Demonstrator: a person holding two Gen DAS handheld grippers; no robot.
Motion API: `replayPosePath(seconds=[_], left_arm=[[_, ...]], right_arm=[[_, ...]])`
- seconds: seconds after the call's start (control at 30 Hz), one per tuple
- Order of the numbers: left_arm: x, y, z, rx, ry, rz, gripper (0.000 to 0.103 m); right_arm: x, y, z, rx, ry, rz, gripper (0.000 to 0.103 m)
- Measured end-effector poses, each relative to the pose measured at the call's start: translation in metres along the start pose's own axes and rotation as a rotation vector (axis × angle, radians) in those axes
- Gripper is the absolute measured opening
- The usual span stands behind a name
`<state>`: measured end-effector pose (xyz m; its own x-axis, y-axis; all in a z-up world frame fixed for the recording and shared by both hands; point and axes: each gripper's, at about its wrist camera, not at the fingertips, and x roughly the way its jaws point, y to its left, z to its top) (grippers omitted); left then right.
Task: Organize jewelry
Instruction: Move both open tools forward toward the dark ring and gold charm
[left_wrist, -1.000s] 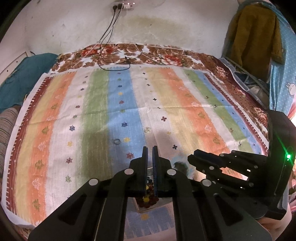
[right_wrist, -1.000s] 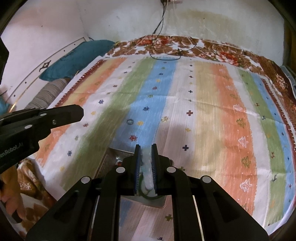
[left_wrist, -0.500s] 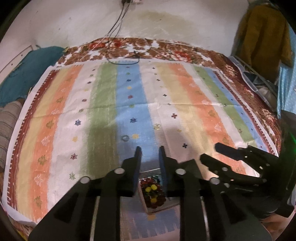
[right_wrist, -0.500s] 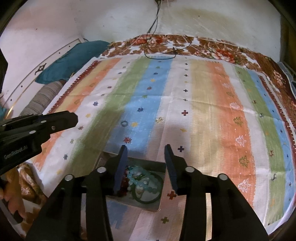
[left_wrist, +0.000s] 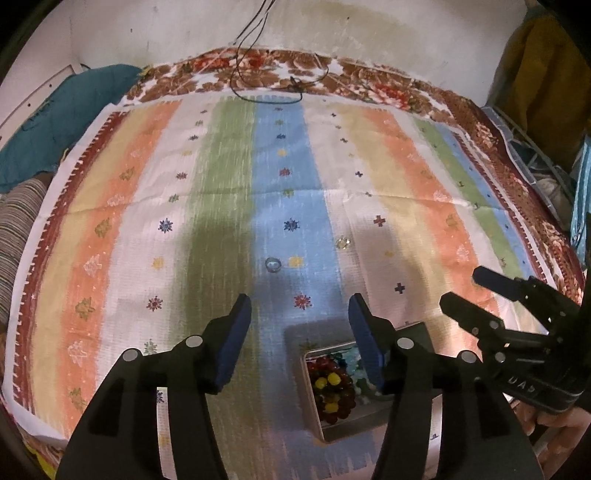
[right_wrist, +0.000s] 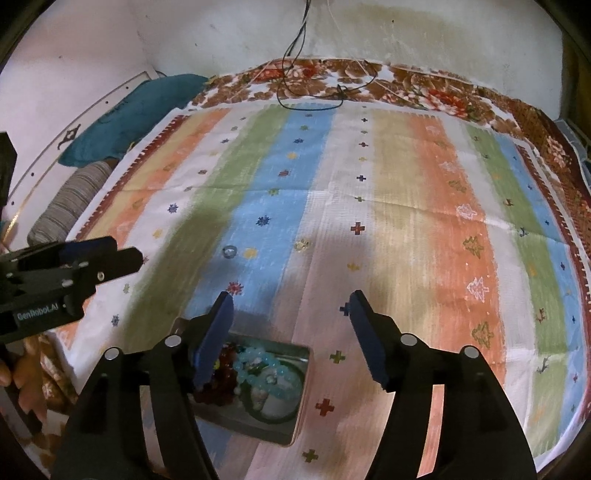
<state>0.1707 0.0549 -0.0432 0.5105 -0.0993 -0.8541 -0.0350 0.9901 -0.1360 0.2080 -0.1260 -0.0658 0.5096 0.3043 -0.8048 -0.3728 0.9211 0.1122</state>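
Two empty grippers hover over a striped cloth (left_wrist: 406, 206) on a bed. The left gripper (left_wrist: 301, 301) has its jaws spread wide, and so does the right gripper (right_wrist: 290, 299), neither holding anything. A metal tin (right_wrist: 301, 373) sits close below and between them, under the left gripper's right finger and the right gripper's left finger, already filled with red and yellow beads (left_wrist: 330, 387), pale blue beads (right_wrist: 255, 363) and a dark bangle (right_wrist: 288, 415). Two small pieces lie loose ahead of the fingertips: a ring (left_wrist: 273, 264), just beyond the left gripper's gap, and a clear stone (left_wrist: 343, 242), further ahead and to its right. The likely step is collecting these. Judged from here, the ring suits the left gripper: come straight down, straddle it, close gently, since a thin, flat piece may slide on cloth.
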Motion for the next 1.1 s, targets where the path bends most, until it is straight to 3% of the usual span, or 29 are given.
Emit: replayPosePath(seconds=[0.17, 0.3, 0.93, 1.1], left_arm=[[0.015, 0.007, 0.007, 0.007, 0.009, 0.014, 0.059], [0.028, 0.012, 0.01, 0.0, 0.037, 0.027, 0.059], [0.066, 0.008, 0.025, 0.078, 0.08, 0.042, 0.061], [0.074, 0.009, 0.026, 0.099, 0.087, 0.066, 0.061]], right_arm=[[0.018, -0.002, 0.006, -0.022, 0.024, -0.011, 0.074], [0.031, 0.003, 0.012, -0.108, 0.035, -0.044, 0.074], [0.07, -0.002, 0.03, -0.171, 0.052, 0.004, 0.077], [0.077, 0.001, 0.032, -0.231, 0.029, -0.037, 0.077]])
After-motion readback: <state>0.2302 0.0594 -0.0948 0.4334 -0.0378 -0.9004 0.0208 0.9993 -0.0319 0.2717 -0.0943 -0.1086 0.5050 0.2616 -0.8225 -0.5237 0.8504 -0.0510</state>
